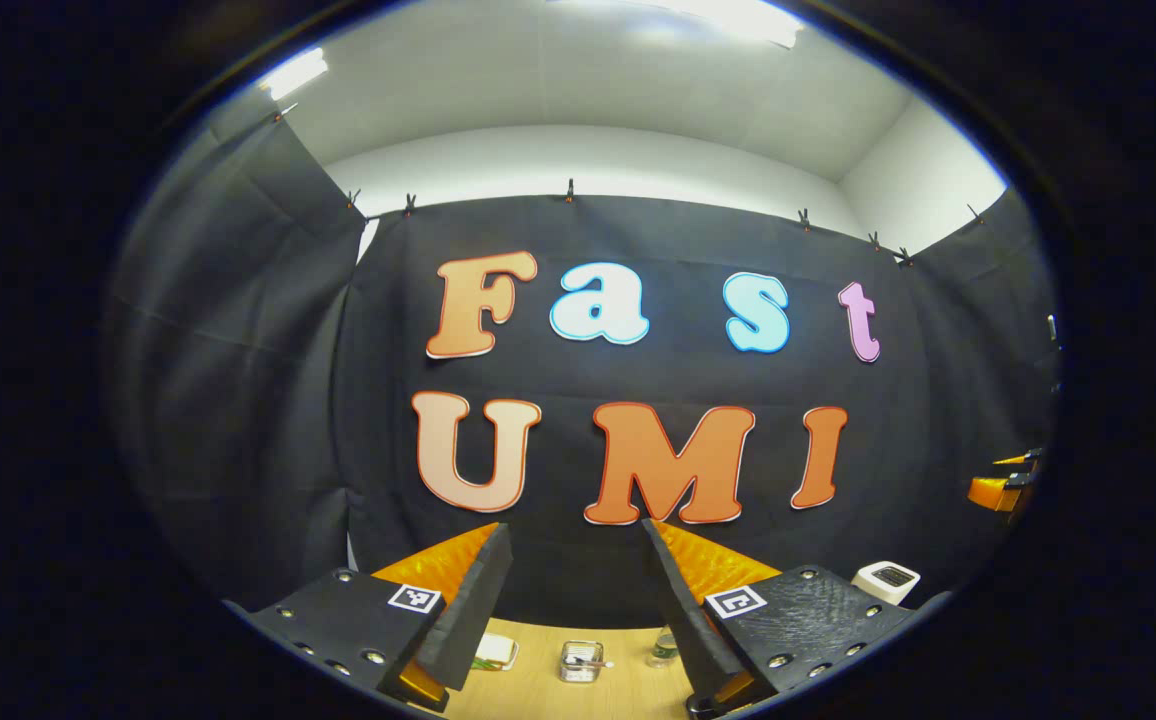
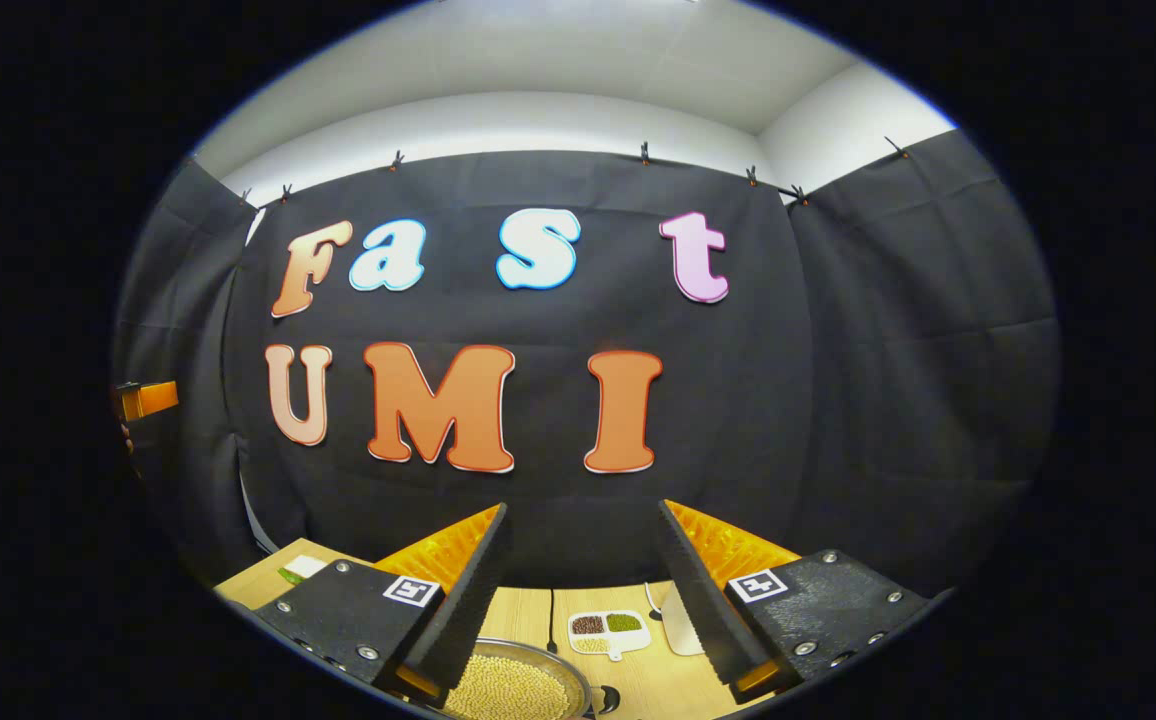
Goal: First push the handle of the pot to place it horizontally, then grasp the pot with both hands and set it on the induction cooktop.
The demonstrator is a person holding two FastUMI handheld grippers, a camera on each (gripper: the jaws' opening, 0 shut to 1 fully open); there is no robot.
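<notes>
I have the left gripper (image 1: 576, 590) raised over the wooden bench (image 1: 538, 690), fingers spread wide and holding nothing; a small clear container (image 1: 580, 660) sits far ahead between them. My right gripper (image 2: 583, 580) is likewise wide open and empty. The pot (image 2: 518, 685), filled with pale beans, lies low by its left finger, with a divided white dish (image 2: 608, 630) just beyond.

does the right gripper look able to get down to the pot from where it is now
Probably yes. The right gripper is held above the table with its jaws apart and nothing between them, and the pot of pale beans sits just below and ahead. Its handle isn't visible, so the push point is unclear.
</notes>
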